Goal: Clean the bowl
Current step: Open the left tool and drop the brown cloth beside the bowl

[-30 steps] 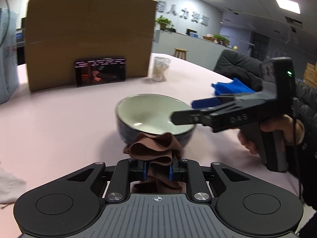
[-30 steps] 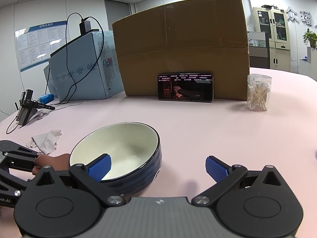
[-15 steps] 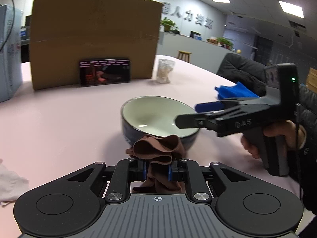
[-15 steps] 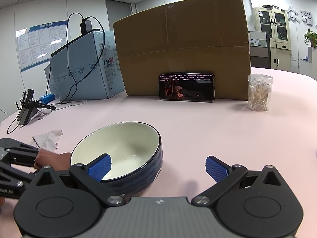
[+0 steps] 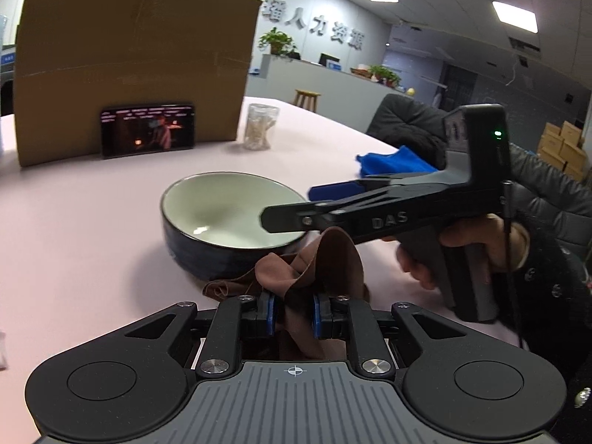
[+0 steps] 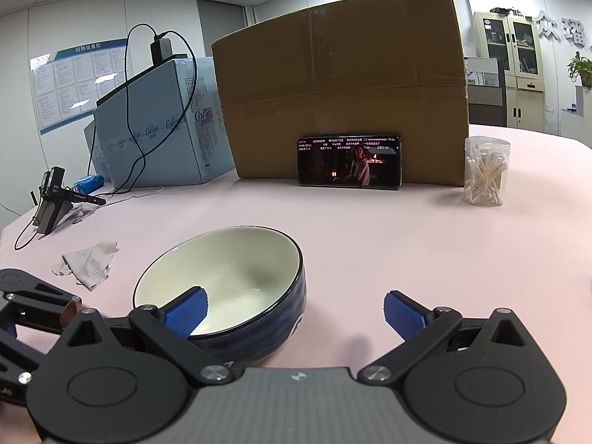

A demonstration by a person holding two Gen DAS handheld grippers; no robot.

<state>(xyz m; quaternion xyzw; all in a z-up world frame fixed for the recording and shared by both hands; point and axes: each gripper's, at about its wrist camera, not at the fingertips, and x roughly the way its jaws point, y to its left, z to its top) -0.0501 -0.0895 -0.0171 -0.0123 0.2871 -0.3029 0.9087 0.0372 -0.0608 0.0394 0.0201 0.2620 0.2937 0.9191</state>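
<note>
— From the left wrist view, the left gripper (image 5: 292,312) has its jaws clamped on a brown cloth (image 5: 314,262), bunched up just this side of the bowl (image 5: 229,218).

— And the bowl sits upright on the pink tabletop (image 5: 85,229), dark blue outside, pale inside. Where's the other one?

— The right gripper (image 5: 318,209) comes in from the side there, a hand (image 5: 477,248) on its grip, its tip over the bowl's near rim. You can't read its jaws from that angle.

— The right wrist view settles it: right gripper (image 6: 292,312) jaws wide apart, holding nothing. One blue pad (image 6: 185,310) is over the inside of the bowl (image 6: 222,281), the other out over bare tabletop (image 6: 388,240) beside it.

— That view also gives us a crumpled white tissue (image 6: 87,262) to the bowl's left, a light blue box (image 6: 155,129) with a black cable (image 6: 129,111) draped over it, and the cloth barely peeking in at the edge.

— Both views share the cardboard box (image 6: 340,92), the phone (image 6: 349,161) propped against it with its screen lit, and the jar of cotton swabs (image 6: 486,172).

— Only the left view catches the blue cloth (image 5: 392,161) lying behind the right gripper.
</note>
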